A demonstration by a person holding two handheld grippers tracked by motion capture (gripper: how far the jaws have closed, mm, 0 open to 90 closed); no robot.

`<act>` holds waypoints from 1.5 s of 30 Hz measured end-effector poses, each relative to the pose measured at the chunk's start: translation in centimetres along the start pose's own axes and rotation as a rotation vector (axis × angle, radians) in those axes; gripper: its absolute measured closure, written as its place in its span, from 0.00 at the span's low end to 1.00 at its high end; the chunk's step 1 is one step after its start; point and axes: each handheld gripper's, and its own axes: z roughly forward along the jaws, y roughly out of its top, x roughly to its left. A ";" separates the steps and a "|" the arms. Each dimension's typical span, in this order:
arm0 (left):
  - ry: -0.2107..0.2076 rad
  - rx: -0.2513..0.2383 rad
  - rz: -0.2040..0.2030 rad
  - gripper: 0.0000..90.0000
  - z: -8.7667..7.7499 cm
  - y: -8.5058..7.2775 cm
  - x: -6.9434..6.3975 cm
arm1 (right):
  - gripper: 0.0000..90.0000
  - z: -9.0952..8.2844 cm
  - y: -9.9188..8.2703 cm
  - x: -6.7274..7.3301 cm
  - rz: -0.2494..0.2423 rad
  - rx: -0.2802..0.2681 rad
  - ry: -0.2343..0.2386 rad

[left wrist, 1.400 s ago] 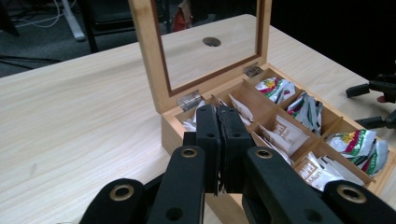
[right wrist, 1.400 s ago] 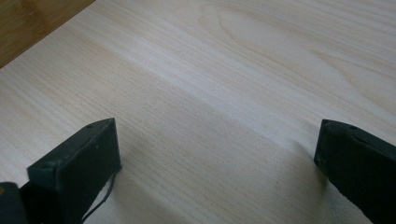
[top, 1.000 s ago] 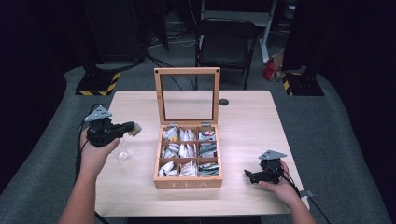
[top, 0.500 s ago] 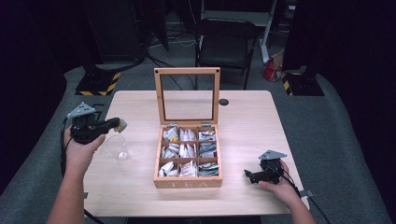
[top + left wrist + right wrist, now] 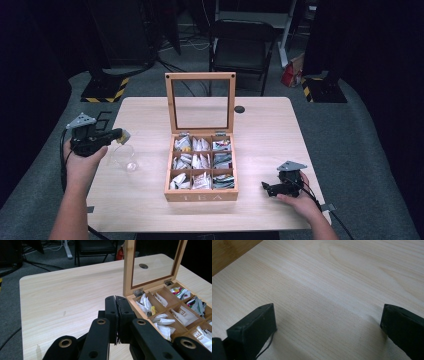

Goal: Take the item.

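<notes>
Sachet (image 5: 125, 135): thin, pale yellow, pinched at the tip of the left tool (image 5: 119, 135). It sits over the left part of the counter (image 5: 265, 135), well left of the tea box. It's too small in the high view to read any print.

Left tool: jaws closed flat together. The left gripper view shows only a thin pale edge of the sachet (image 5: 115, 298) in the seam between them. The tool lies roughly level and points toward the box, held in the left hand (image 5: 82, 160) out by the counter's left edge.

Clear glass (image 5: 125, 157): upright on the counter, just in front of and below the tool tip as the high view shows it. Whether the tip is over the rim, can't tell.

Tea box (image 5: 200, 196): wooden, centre of the counter, "TEA" on the front wall. The windowed lid (image 5: 200, 76) stands upright at the back. It has a three-by-three grid of compartments, all holding paper sachets.

Right tool (image 5: 280, 187): resting on the counter near the box's front right corner, apart from it, with the right hand (image 5: 297, 200) on it. The jaws stand wide apart with nothing but bare wood between them.

Small black disc (image 5: 239, 109): on the counter behind the box, to the right of the lid.

Dark folding chair (image 5: 242, 37): on the floor beyond the far edge.
</notes>
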 end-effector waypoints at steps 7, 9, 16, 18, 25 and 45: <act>0.007 0.014 -0.022 0.98 0.2 -0.9 0.8 | 0.00 0.0 0.0 0.0 0.000 0.000 0.000; 0.007 0.017 -0.034 0.98 0.2 -1.2 1.0 | 0.00 0.0 0.0 0.0 0.000 0.000 0.000; 0.018 0.037 -0.054 0.98 0.7 -2.1 1.6 | 0.00 0.0 0.0 0.0 0.000 0.001 0.000; 0.024 0.043 -0.059 0.98 0.9 -2.4 1.7 | 0.00 0.0 0.0 0.0 -0.001 0.001 0.001; 0.025 0.077 -0.079 0.98 1.6 -3.9 2.1 | 0.00 0.0 0.0 0.0 0.000 -0.001 0.000; 0.038 0.095 -0.123 0.98 3.0 -5.9 2.9 | 0.00 0.0 0.0 0.0 0.000 0.001 0.000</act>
